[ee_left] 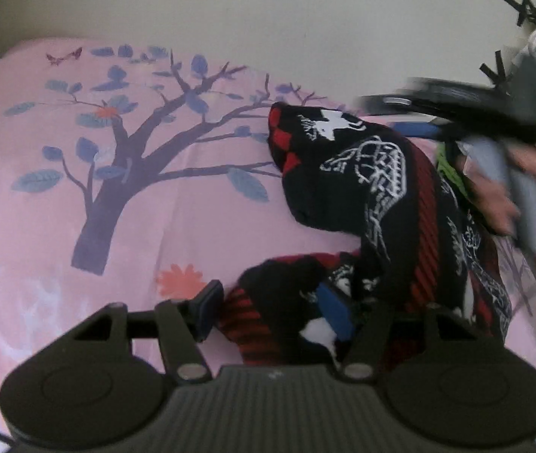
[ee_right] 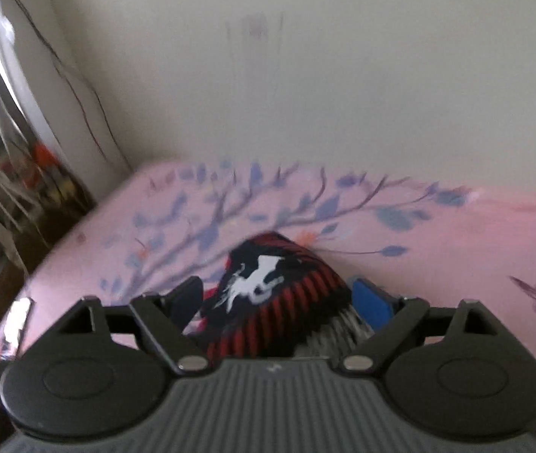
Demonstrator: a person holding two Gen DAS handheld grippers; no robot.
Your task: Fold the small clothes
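Blue-padded left tongs (ee_left: 271, 307) half open, right tongs (ee_right: 286, 296) wide, neither pinching the black-and-red garment (ee_left: 366, 188) bunched between them on the pink bedsheet (ee_left: 79, 226). Could easily clamp several crumpled layers together, ruining the fold.

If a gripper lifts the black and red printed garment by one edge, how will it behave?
The black and red garment lies crumpled in soft folds on the pink sheet, so it will probably droop and unfold. It looks thin, likely light. Pushed, it would probably bunch rather than slide.
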